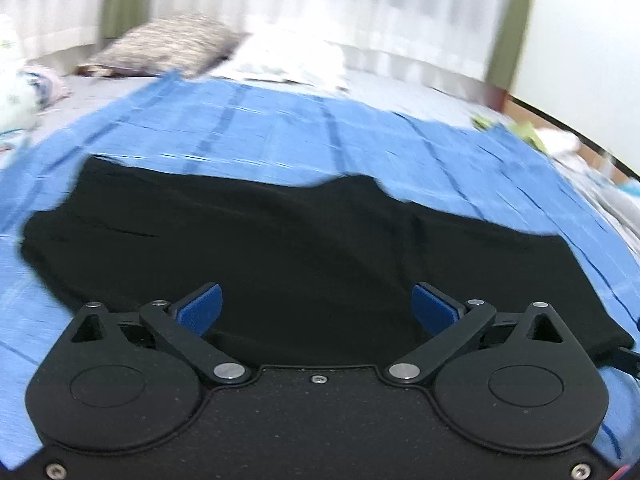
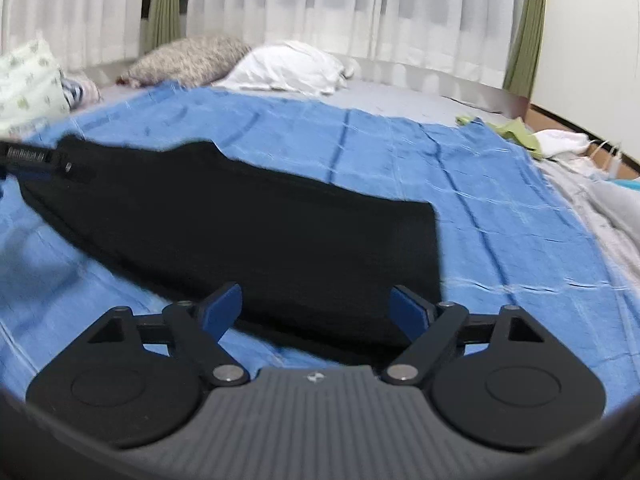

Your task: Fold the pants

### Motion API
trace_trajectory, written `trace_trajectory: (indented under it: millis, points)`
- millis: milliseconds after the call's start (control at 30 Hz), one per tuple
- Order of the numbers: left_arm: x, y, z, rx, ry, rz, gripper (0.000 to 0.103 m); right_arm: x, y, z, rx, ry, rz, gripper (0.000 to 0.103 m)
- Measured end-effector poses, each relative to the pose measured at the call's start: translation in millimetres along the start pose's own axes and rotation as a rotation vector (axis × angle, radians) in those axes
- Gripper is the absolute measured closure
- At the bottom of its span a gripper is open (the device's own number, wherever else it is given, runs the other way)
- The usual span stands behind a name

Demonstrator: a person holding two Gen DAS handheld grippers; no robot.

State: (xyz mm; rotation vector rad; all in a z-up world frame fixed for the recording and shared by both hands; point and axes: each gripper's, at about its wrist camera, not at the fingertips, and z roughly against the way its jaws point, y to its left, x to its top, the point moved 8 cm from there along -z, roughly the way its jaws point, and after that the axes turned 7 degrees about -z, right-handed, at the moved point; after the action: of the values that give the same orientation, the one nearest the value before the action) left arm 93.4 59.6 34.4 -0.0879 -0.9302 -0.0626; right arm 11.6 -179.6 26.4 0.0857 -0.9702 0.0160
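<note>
Black pants (image 1: 256,248) lie folded flat on a blue checked sheet (image 1: 304,128) spread over the bed. My left gripper (image 1: 316,308) hovers above their near edge with its blue pads wide apart and nothing between them. In the right wrist view the pants (image 2: 256,224) run as a long black band from upper left to lower right. My right gripper (image 2: 318,308) stands open over their near right end, no cloth pinched. The tip of the left gripper (image 2: 36,158) shows at the far left edge of that view, over the pants' other end.
A grey patterned pillow (image 2: 192,60) and a white pillow (image 2: 288,68) lie at the head of the bed, before white curtains (image 2: 320,8). Patterned bedding (image 2: 28,84) sits at the left. Green and white cloths (image 2: 532,136) lie off the bed's right edge.
</note>
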Motion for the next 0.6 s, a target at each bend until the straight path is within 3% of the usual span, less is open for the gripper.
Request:
trace_trajectory:
  millis: [300,433,533,600]
  points:
    - [-11.9,129.4,21.1,0.242,-0.038,0.235,0.001,22.8,72.7,-74.7,0.067,-0.004,-0.158,0.012]
    - [-26.5,175.0,17.3,0.307,-0.016,0.34,0.001,16.1,107.4,-97.1,0.119,0.032,-0.141,0.012]
    - [-36.9,199.1,9.4,0.322,0.006,0.421,0.001,2.4,126.7,-112.3,0.11,0.084,-0.099,0.012]
    - [-40.7,210.9,4.7,0.324,0.01,0.469,0.001,-8.1,139.7,-116.7,0.09,0.093,-0.02,0.003]
